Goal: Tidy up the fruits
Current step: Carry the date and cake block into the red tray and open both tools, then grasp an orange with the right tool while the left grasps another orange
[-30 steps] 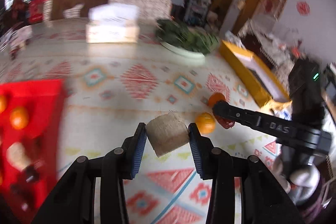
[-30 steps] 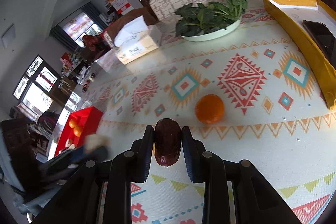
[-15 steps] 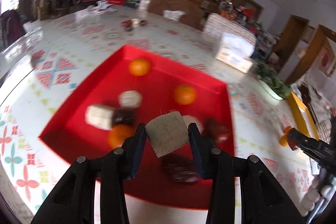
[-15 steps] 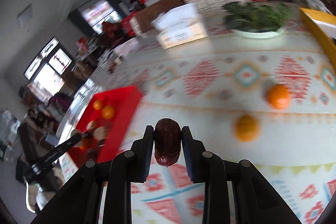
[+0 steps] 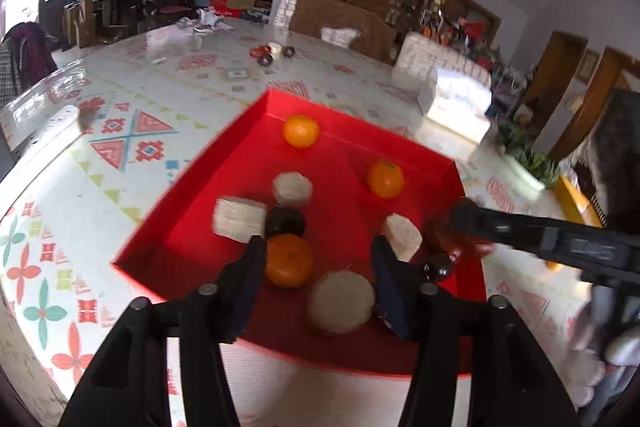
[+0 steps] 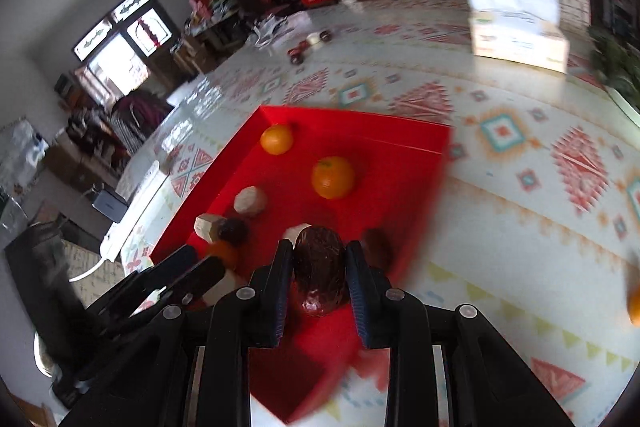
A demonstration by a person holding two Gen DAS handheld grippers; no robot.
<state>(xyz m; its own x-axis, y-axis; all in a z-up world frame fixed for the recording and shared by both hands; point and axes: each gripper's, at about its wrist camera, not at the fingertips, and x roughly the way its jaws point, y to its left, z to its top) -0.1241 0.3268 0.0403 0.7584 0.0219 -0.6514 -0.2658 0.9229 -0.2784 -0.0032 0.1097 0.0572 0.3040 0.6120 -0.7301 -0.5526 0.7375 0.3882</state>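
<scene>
- Left gripper point(image 5: 318, 277) hangs over the near end of the red tray point(image 5: 224, 163) with its jaws spread and nothing clamped; a pale rough chunk point(image 5: 342, 303) lies in the tray between the fingertips, and whether it touches the right finger cannot be told.
- Right gripper point(image 6: 318, 269) is clamped on a dark brown wrinkled fruit point(image 6: 319, 269), held above the tray's near edge.
- Inside the tray sit three oranges: one in the far corner point(image 5: 301, 131), one toward the far right side point(image 5: 385, 180), one just beside the left gripper's left finger point(image 5: 289, 260).
- Three more pale chunks lie mid-tray: a blocky one point(image 5: 239, 219), a rounder one point(image 5: 292, 189) behind it, and one near the right wall point(image 5: 402, 235).
- A dark round fruit point(image 5: 285, 221) sits touching the blocky chunk, just behind the nearest orange.
- Seen from the left wrist, the right gripper reaches in over the tray's right wall, crowding that side.
- Beyond the tray on the patterned tablecloth point(image 6: 520, 187) stand a tissue box point(image 6: 518, 31) and a small cluster of fruit point(image 5: 270, 53) far off.
- One orange point(image 6: 634, 301) rests on the cloth well right of the tray.
</scene>
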